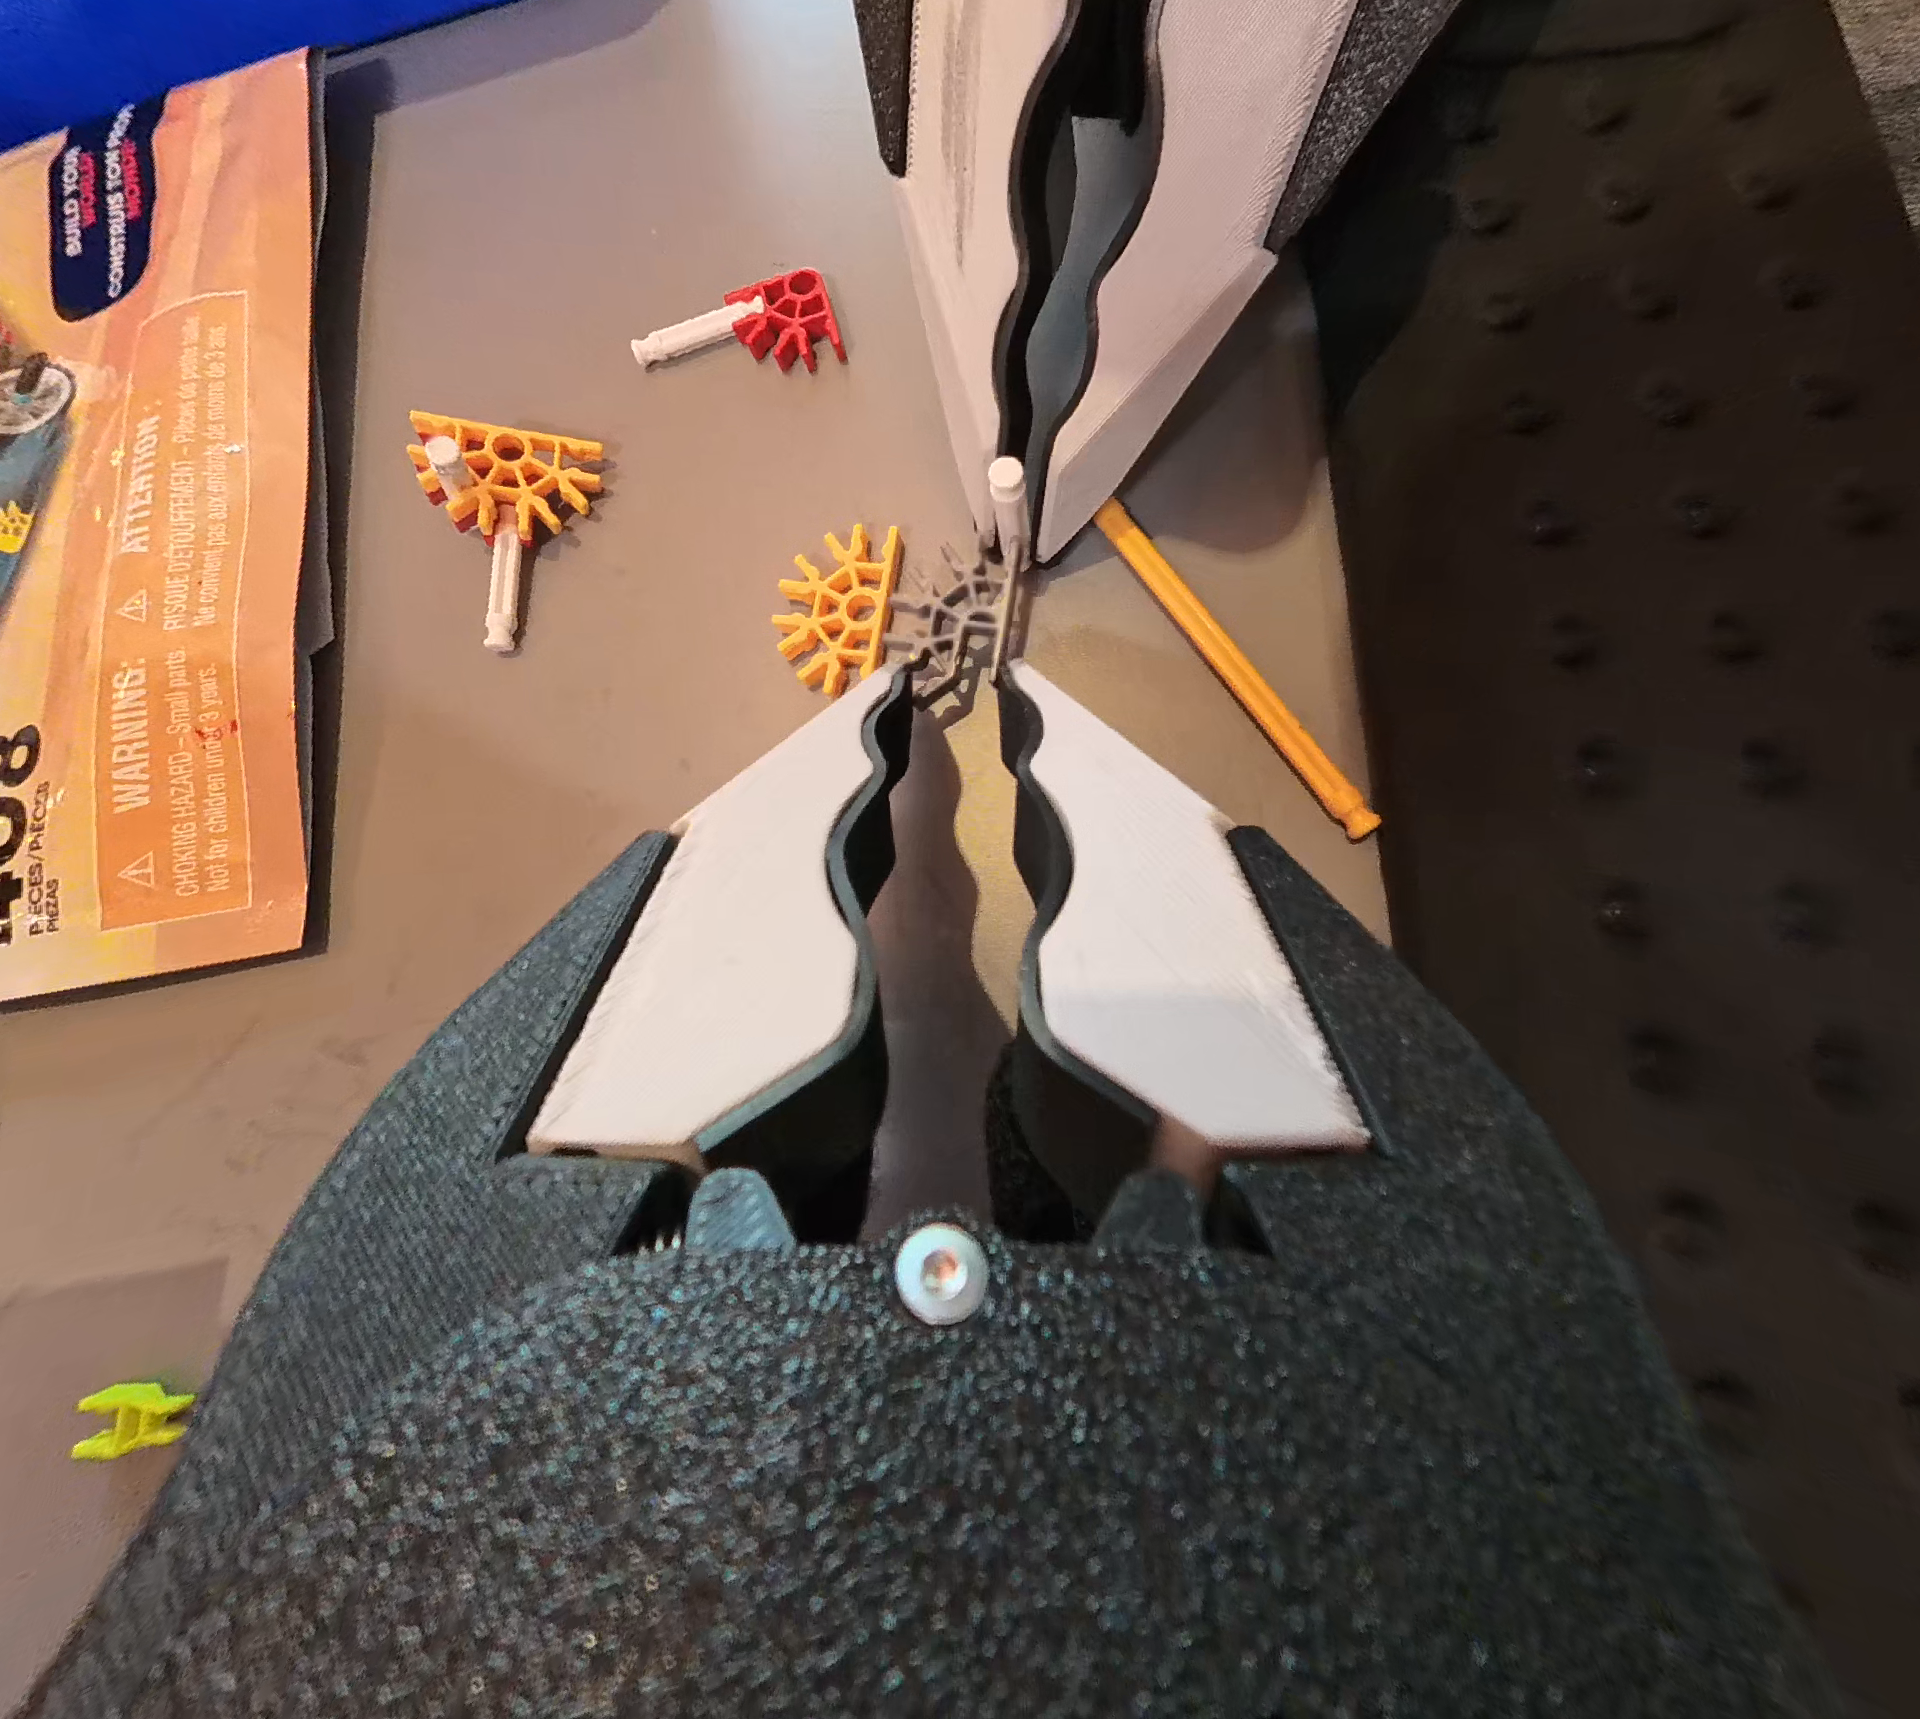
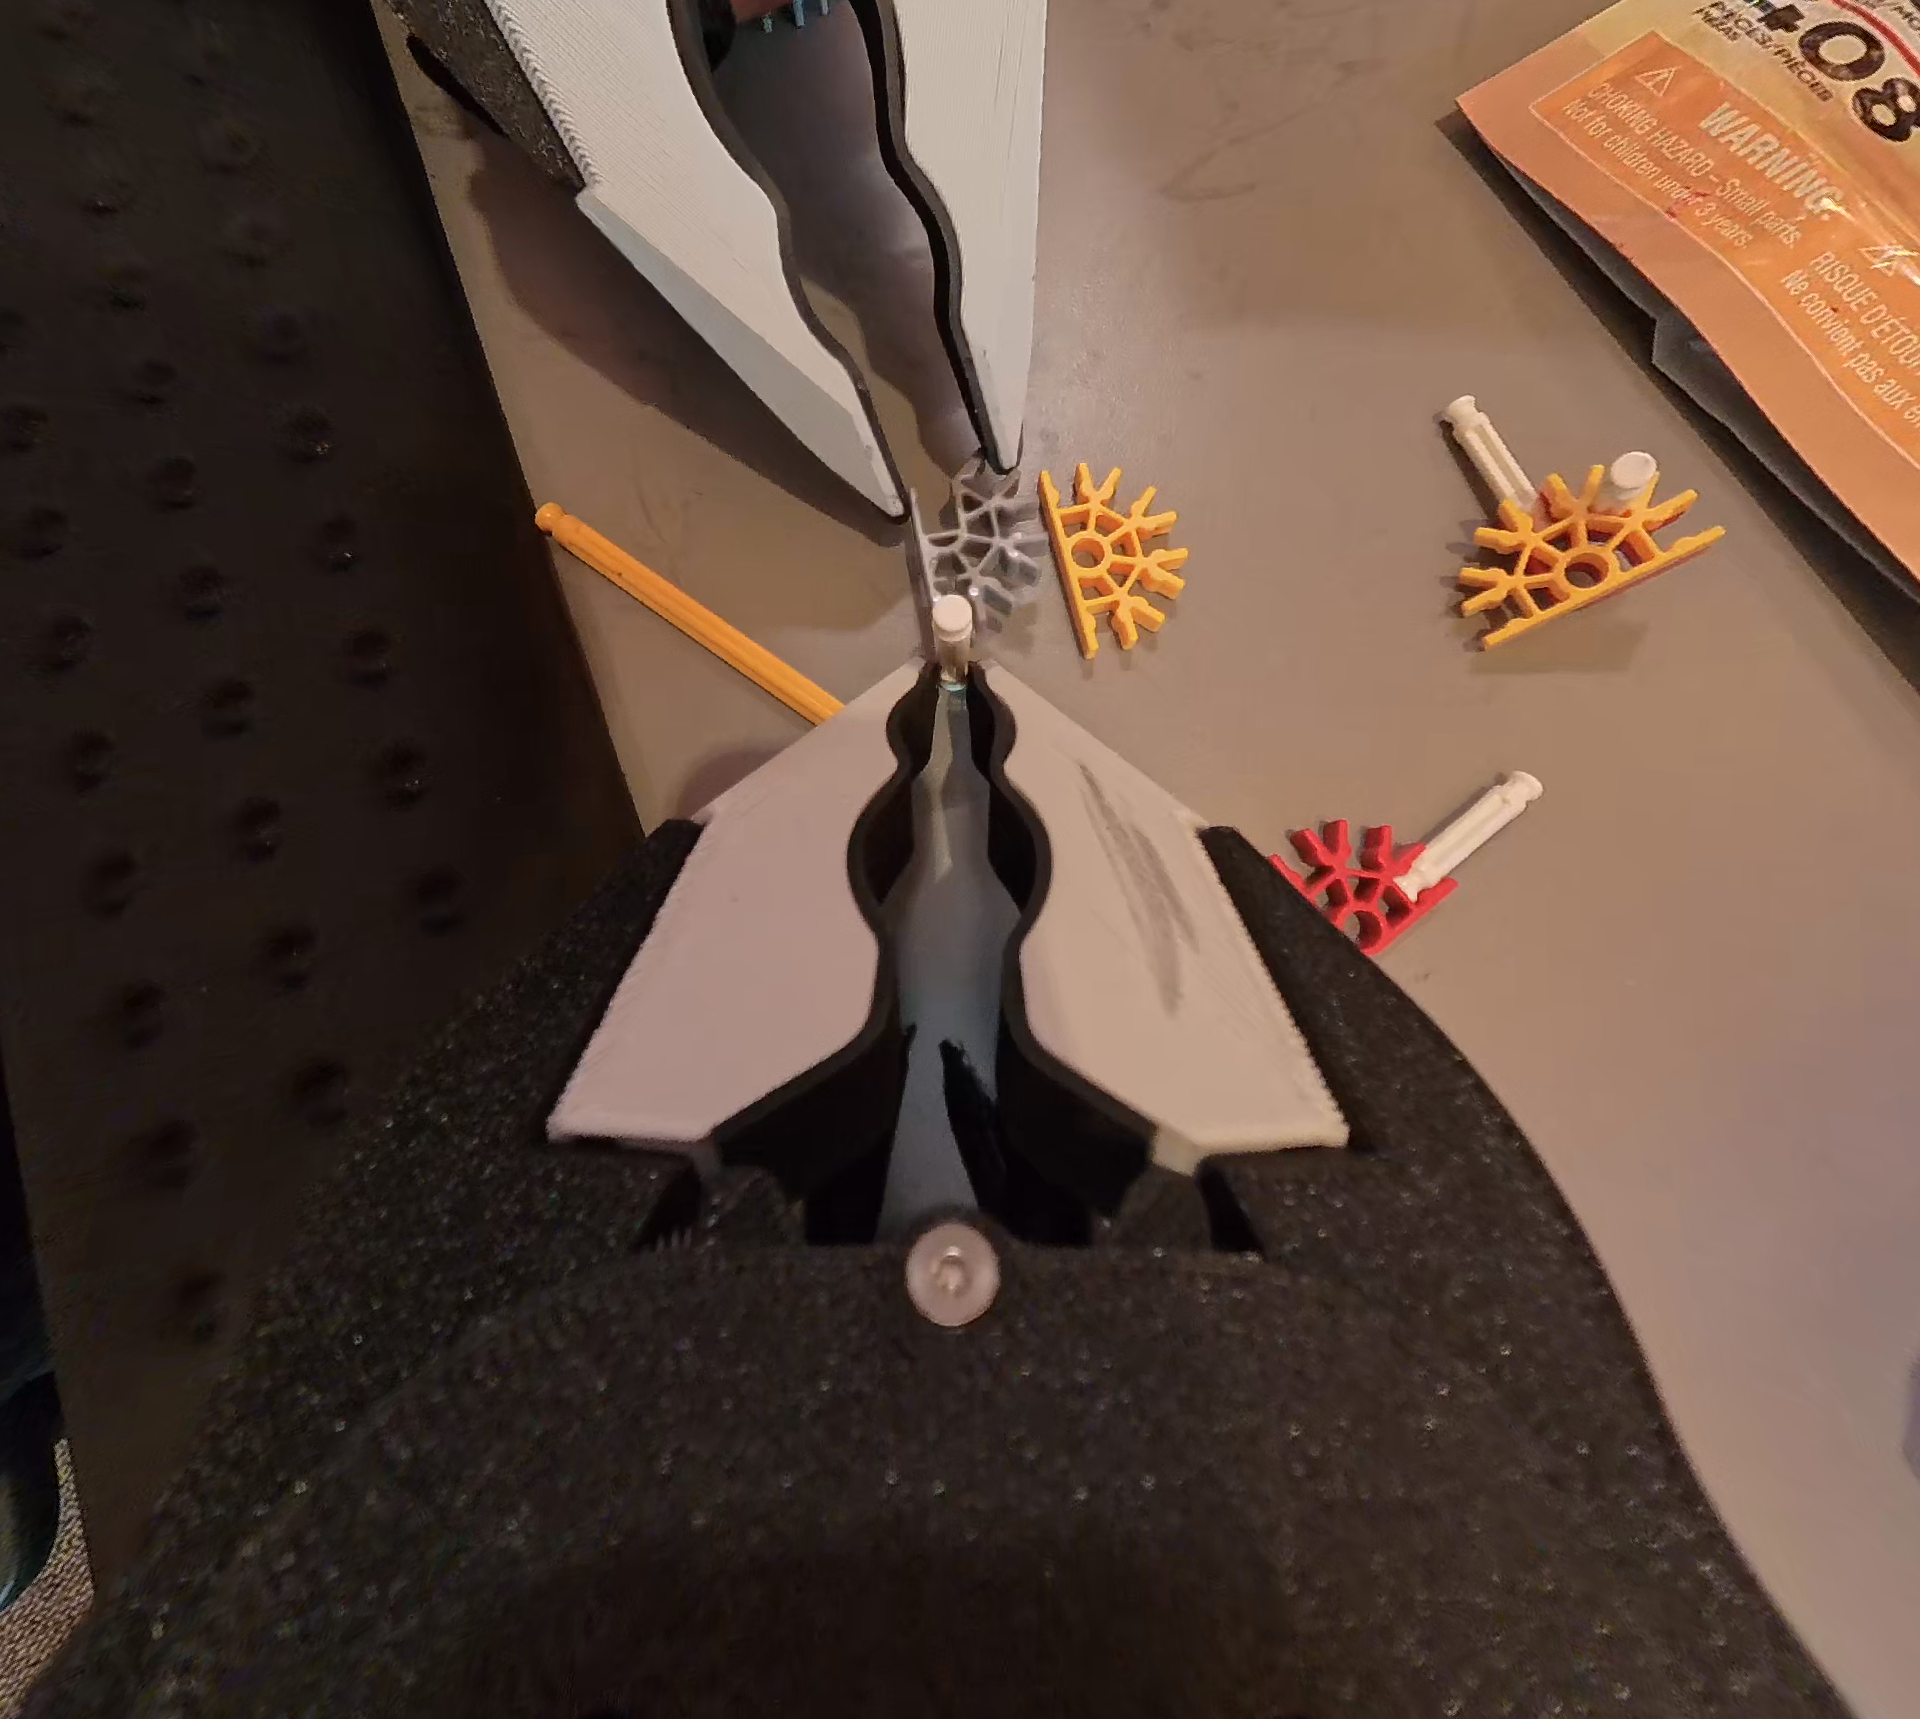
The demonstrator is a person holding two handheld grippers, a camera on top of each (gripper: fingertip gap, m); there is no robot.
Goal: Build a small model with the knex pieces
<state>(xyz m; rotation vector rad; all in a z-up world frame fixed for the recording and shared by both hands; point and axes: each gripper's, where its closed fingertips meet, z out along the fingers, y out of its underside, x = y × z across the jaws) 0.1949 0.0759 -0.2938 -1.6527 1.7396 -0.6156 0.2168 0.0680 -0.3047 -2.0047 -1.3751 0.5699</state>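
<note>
The left gripper pinches a grey connector; opposite it, tip to tip, the right gripper pinches a white rod against that connector.

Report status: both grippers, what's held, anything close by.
Left gripper shut on grey connector. Right gripper shut on white rod. Yellow connector beside them.

The two grippers meet tip to tip over the grey connector, leaving no gap between; a yellow connector lies just beside it; the yellow rod and black studded mat border one side; bare grey table lies open towards the orange packet.
</note>
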